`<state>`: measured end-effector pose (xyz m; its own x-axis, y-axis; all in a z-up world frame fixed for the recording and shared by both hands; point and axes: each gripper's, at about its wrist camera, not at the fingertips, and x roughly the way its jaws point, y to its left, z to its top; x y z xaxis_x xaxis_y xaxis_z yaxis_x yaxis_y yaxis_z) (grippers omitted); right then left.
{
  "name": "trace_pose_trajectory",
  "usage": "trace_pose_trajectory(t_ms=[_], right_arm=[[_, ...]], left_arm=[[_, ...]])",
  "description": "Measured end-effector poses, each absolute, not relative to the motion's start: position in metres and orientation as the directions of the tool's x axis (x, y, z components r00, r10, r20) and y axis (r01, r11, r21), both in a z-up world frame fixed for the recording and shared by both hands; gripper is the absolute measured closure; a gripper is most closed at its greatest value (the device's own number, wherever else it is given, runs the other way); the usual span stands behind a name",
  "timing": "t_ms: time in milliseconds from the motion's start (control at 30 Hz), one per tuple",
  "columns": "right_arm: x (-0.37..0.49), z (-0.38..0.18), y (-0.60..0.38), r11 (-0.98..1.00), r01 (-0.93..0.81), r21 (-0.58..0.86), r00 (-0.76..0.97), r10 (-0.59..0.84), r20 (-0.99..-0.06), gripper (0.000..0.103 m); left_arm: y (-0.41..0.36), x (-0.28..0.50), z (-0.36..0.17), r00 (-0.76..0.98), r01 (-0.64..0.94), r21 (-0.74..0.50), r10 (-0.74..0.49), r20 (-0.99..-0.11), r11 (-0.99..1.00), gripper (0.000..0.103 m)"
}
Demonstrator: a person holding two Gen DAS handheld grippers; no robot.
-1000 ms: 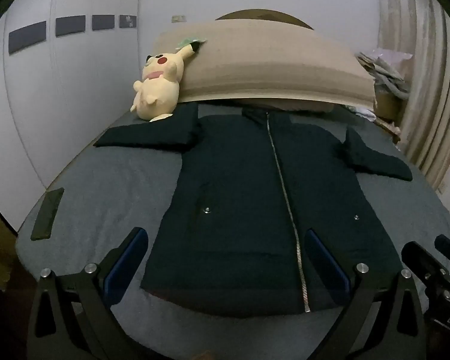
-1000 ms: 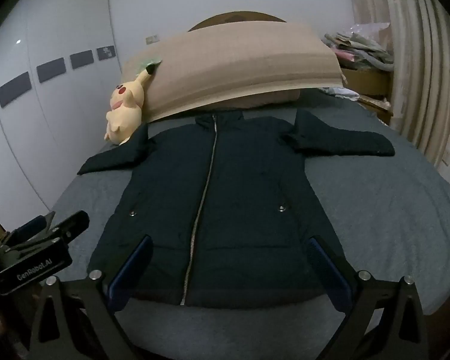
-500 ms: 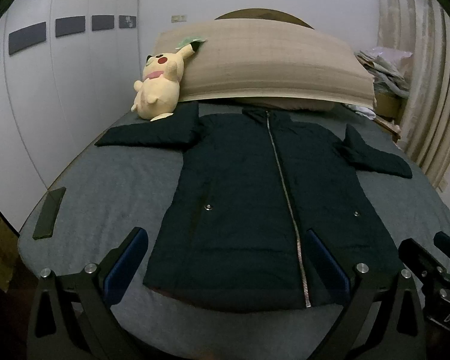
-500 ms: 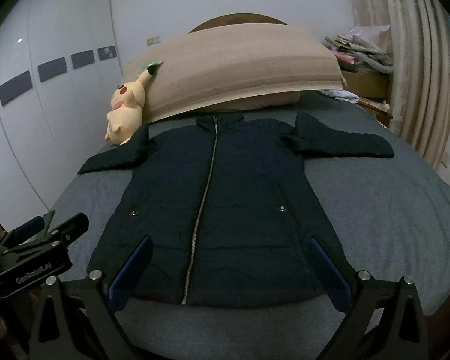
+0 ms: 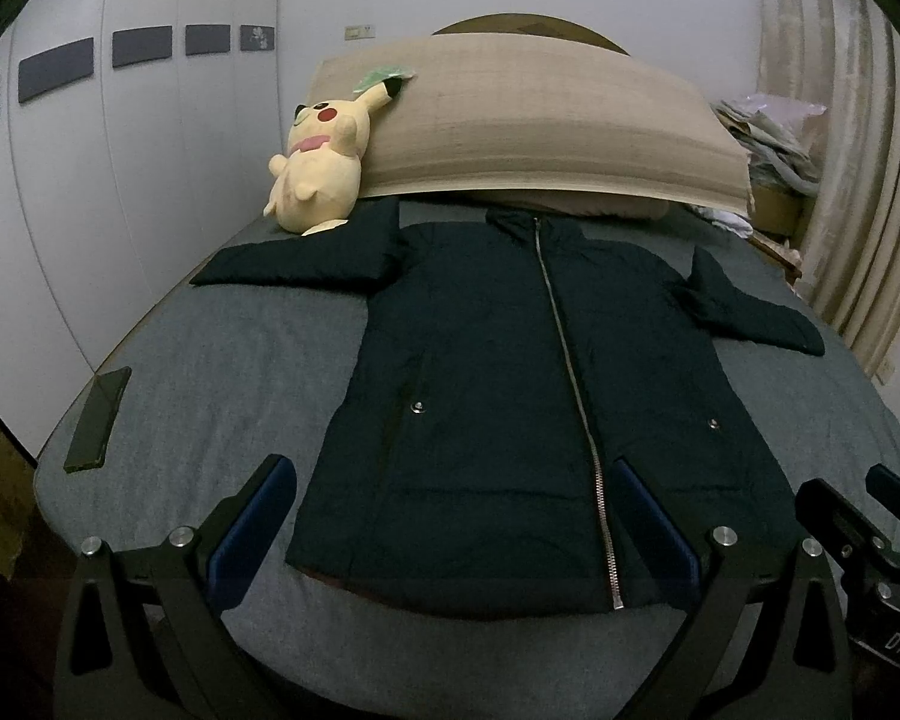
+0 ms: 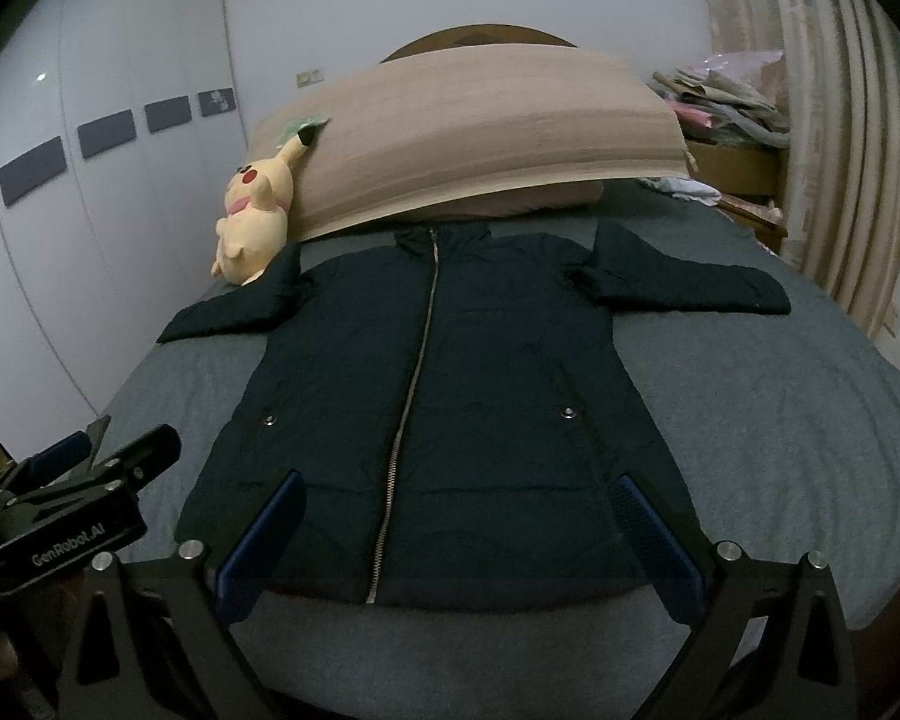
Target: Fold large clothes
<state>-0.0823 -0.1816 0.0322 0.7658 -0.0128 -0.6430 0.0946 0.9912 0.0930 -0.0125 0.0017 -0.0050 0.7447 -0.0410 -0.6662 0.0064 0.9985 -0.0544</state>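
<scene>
A dark zipped jacket lies flat, front up, on the grey bed, with both sleeves spread out to the sides and the collar toward the headboard. It also shows in the right wrist view. My left gripper is open and empty, held above the jacket's hem near the bed's foot. My right gripper is open and empty too, above the hem. Each gripper sees the other at its frame edge: the right gripper and the left gripper.
A yellow plush toy leans on a long beige pillow at the head of the bed. A dark phone lies on the bed's left edge. White wardrobe doors stand at left, curtains and piled clutter at right.
Both grippers have pulled back and risen a little, so more of the bed below the hem shows. The jacket has not moved. Both grippers stay open.
</scene>
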Motion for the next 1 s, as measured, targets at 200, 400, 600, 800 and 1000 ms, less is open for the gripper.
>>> trace_pose_trajectory(t_ms=[200, 400, 600, 800, 1000], right_arm=[[-0.0823, 0.0325, -0.1816, 0.991, 0.096, 0.093, 0.766, -0.014, -0.643, 0.0], [-0.0826, 0.0321, -0.1816, 0.991, 0.095, 0.093, 0.766, -0.013, -0.643, 0.0], [-0.0825, 0.0317, -0.1812, 0.991, 0.095, 0.094, 0.766, -0.013, -0.643, 0.0], [-0.0828, 0.0312, -0.1802, 0.991, 0.097, 0.092, 0.764, -0.015, -0.645, 0.0], [-0.0844, 0.0304, -0.1802, 0.991, 0.098, 0.091, 0.765, -0.016, -0.644, 0.0]], left_arm=[[0.0016, -0.0139, -0.0069, 0.746, 0.01, -0.054, -0.043, -0.664, 0.998, 0.0], [0.0017, -0.0153, -0.0087, 0.746, 0.016, -0.051, -0.045, -0.665, 0.999, 0.0], [0.0009, -0.0172, -0.0081, 0.745, 0.016, -0.051, -0.046, -0.666, 0.999, 0.0], [-0.0004, -0.0179, -0.0073, 0.746, 0.015, -0.048, -0.044, -0.665, 0.999, 0.0], [-0.0025, -0.0158, -0.0081, 0.74, 0.012, -0.044, -0.039, -0.672, 0.999, 0.0]])
